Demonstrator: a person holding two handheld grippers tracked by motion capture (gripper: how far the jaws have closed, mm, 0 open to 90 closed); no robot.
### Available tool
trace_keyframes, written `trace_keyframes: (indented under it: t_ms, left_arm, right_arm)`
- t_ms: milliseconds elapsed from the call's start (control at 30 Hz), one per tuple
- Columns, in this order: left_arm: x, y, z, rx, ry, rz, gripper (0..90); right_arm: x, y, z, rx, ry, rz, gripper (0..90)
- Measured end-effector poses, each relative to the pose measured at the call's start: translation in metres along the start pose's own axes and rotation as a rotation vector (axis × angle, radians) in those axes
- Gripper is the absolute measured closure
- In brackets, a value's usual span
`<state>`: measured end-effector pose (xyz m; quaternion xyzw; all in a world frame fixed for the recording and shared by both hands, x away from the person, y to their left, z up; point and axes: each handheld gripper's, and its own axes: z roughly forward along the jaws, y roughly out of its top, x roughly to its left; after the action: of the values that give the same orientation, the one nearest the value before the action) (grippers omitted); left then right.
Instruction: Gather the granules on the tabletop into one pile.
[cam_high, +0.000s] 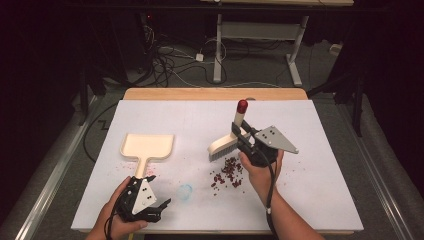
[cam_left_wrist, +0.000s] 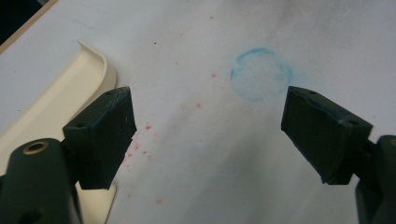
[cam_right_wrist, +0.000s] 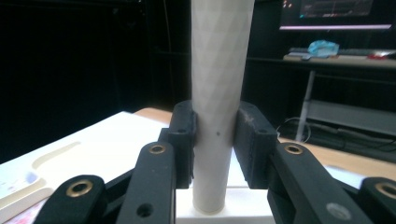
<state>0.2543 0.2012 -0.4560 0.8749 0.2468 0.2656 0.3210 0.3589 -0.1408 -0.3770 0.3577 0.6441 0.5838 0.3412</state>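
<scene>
A cream hand brush (cam_high: 224, 145) with a red-tipped handle (cam_high: 240, 112) is held over the white table (cam_high: 200, 120), bristles down, just beyond a pile of small dark red bits (cam_high: 227, 175). My right gripper (cam_high: 244, 136) is shut on the handle; in the right gripper view both pads (cam_right_wrist: 184, 140) press the pale handle (cam_right_wrist: 218, 107). A cream dustpan (cam_high: 147, 147) lies at the left, its handle pointing toward the near edge. My left gripper (cam_high: 159, 192) stands open just right of that handle, low over the table, nothing between its fingers (cam_left_wrist: 105, 135). The dustpan's handle (cam_left_wrist: 60, 93) lies beside the left jaw.
A faint blue ring (cam_high: 184, 192) is drawn on the table between the left gripper and the red bits, seen as a blue ring (cam_left_wrist: 260, 73) ahead of the open jaws. Faint red specks dot the sheet. Beyond the far edge are cables and a desk frame (cam_high: 260, 35).
</scene>
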Motion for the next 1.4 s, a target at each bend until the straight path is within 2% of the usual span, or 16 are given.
trace_keyframes:
  t_ms: [33, 167, 333, 433, 533, 733, 833, 900, 1100, 1167, 1200, 1333, 1400]
  left_arm:
    - [0.0, 0.0, 0.0, -0.003, 0.004, -0.002, 17.2]
    - [0.001, -0.001, -0.001, -0.004, 0.013, -0.007, 17.2]
    - [0.001, -0.002, 0.0, 0.007, 0.014, -0.009, 17.2]
    - [0.0, 0.0, 0.001, 0.015, 0.017, -0.006, 17.2]
    - [0.0, 0.001, 0.002, 0.016, 0.018, -0.009, 17.2]
    - [0.001, 0.001, 0.005, 0.017, 0.021, 0.002, 17.2]
    - [0.001, 0.0, 0.004, 0.013, 0.014, -0.008, 17.2]
    - [0.001, -0.001, 0.003, 0.013, 0.014, -0.009, 17.2]
    - [0.0, 0.0, 0.001, 0.0, 0.014, -0.002, 17.2]
    - [-0.001, 0.001, 0.001, 0.0, 0.012, 0.003, 17.2]
    - [-0.002, 0.001, 0.002, 0.003, 0.011, 0.008, 17.4]
    - [-0.003, 0.001, 0.002, 0.01, 0.007, 0.022, 17.4]
    - [-0.003, 0.001, 0.002, 0.006, 0.008, 0.023, 17.4]
  right_arm:
    - [0.0, 0.0, 0.0, 0.0, 0.0, 0.0, 70.4]
    - [-0.029, 0.006, -0.003, 0.022, -0.063, -0.043, 70.4]
    - [-0.068, 0.004, -0.008, 0.054, -0.177, -0.067, 70.4]
    - [-0.087, 0.001, -0.007, 0.058, -0.227, -0.006, 70.4]
    - [-0.094, -0.005, 0.0, 0.055, -0.278, 0.028, 70.4]
    - [-0.083, -0.018, 0.019, 0.076, -0.33, 0.06, 70.4]
    - [-0.072, -0.024, 0.023, 0.103, -0.319, 0.05, 70.4]
    - [-0.06, -0.025, 0.021, 0.107, -0.312, 0.017, 70.4]
    - [-0.027, -0.028, 0.003, 0.13, -0.277, -0.007, 70.2]
    - [-0.02, -0.03, -0.008, 0.123, -0.273, 0.037, 70.2]
    - [-0.016, -0.03, -0.012, 0.129, -0.265, 0.042, 70.3]
    - [0.0, -0.032, -0.025, 0.131, -0.238, 0.031, 70.3]
    - [0.003, -0.032, -0.027, 0.131, -0.23, 0.03, 70.4]
